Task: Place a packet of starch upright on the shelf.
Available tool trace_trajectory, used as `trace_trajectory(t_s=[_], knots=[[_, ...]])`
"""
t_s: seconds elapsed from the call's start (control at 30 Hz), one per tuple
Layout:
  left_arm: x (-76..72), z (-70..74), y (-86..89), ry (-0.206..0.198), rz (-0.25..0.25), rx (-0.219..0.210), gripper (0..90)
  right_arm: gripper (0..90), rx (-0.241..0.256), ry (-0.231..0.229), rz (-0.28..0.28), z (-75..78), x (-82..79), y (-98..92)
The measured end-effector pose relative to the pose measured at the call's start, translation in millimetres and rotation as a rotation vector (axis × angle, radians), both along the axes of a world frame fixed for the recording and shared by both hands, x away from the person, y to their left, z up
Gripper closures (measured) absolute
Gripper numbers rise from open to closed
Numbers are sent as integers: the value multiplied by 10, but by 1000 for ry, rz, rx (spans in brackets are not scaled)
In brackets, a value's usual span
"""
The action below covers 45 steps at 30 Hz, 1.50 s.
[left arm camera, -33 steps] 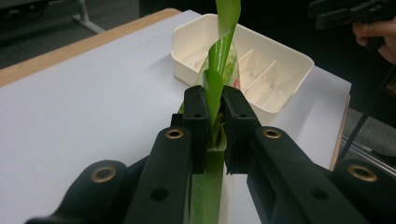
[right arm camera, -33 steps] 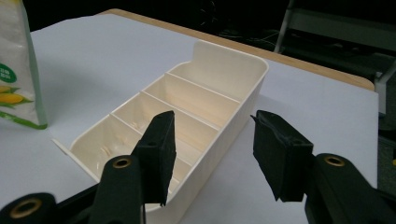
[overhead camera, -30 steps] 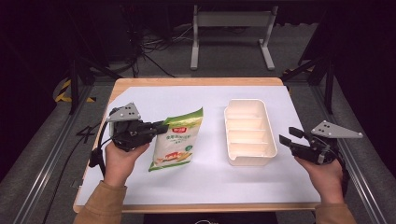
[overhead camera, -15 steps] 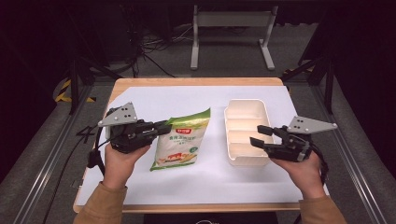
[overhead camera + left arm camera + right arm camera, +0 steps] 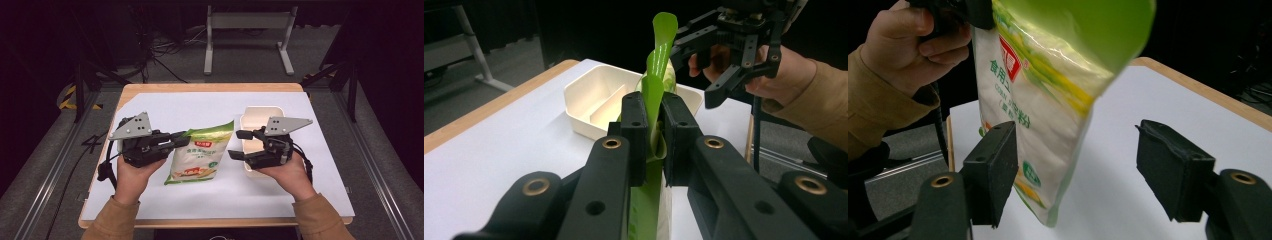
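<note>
Since the earlier frames, the right gripper has swung in from the table's right edge to a spot over the near end of the cream tray, its tips now just beside the pouch; the left gripper has lifted the pouch's top corner higher and turned it toward the middle.

Seen from its own camera, the left gripper has its jaws clamped tight on the green top edge of the snack pouch, the foil standing upright between the pads and curling above them. In the high view the pouch hangs tilted from that corner, its lower end toward the person and close over the white table cover.

The right gripper stands wide, one pad on each side of the pouch's lower edge; the left pad is near the printed face, the right pad well apart from it. Whether the left pad touches the foil cannot be told. Behind the pouch, the person's left hand grips the other tool.

The divided cream tray sits on the cover to the right of the pouch, and beyond the table stands a grey metal stand.
</note>
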<state>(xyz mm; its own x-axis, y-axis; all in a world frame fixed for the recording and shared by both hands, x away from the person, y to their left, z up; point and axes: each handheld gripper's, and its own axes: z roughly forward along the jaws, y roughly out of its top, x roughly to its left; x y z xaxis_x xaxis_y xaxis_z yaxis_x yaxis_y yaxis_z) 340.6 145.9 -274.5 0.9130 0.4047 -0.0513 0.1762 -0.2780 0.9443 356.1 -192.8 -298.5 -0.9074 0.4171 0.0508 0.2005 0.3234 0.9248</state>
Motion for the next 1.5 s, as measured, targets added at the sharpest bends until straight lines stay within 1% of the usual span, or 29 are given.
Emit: trace_trajectory(t_s=[0.03,0.17,0.23,0.27,0.37,0.43,0.47,0.53,0.57,0.63,0.77,0.8,0.87,0.9,0.97,1.0,1.07,1.1,1.2,1.23,1.27,1.3,1.33,1.37,1.4,1.43,1.5], knots=[[-4,-5,-15,6,2,-3,829,308,2,3,8,-7,12,30],[-4,-7,-48,-4,-6,8,829,296,10,9,30,-30,44,115],[-10,-14,-76,0,-9,6,829,291,6,13,51,-53,63,193],[-10,-14,-76,0,-9,6,829,291,6,13,51,-53,63,193],[-16,-19,-94,1,-13,5,829,284,2,22,72,-100,91,288],[-19,-19,-99,1,-15,7,829,282,3,24,77,-111,97,306],[-23,-19,-109,-3,-18,11,829,279,14,28,88,-132,112,337],[-26,-22,-116,-3,-18,9,829,279,17,30,91,-138,117,345],[-30,-26,-127,3,-22,8,829,281,31,40,100,-153,128,367],[-34,-28,-134,2,-21,6,829,282,37,45,103,-160,132,379],[-46,-23,-141,-10,-28,2,829,308,64,53,110,-192,148,426],[-52,-20,-140,-6,-28,-4,829,318,77,55,115,-199,157,428],[-55,-17,-138,-7,-30,-7,829,337,101,74,124,-217,176,434],[-53,-13,-135,-14,-31,-5,829,344,106,82,127,-223,181,441],[-57,-15,-138,-8,-31,-9,829,353,111,87,135,-230,186,451],[-56,-17,-139,-7,-32,-10,829,374,113,96,148,-238,187,475],[-53,-19,-134,-4,-32,-13,829,387,111,98,151,-239,184,485],[-51,-18,-129,-1,-36,-14,829,407,111,99,155,-240,184,490],[-45,-22,-125,-1,-36,-17,828,525,112,105,177,-235,191,478],[-42,-25,-124,5,-38,-19,828,549,108,98,179,-230,187,474],[-42,-25,-124,5,-38,-19,827,549,108,98,179,-230,187,474],[-32,-29,-120,1,-40,-16,826,626,92,69,180,-206,164,460],[-30,-39,-123,11,-40,-24,825,650,85,57,179,-197,155,458],[-27,-44,-122,10,-41,-27,824,671,73,42,175,-183,142,455],[-27,-44,-122,10,-41,-27,822,671,73,42,175,-183,142,455],[-26,-47,-122,9,-42,-30,821,705,53,15,168,-154,118,451],[-22,-50,-121,10,-45,-36,819,746,39,4,171,-125,100,447]])
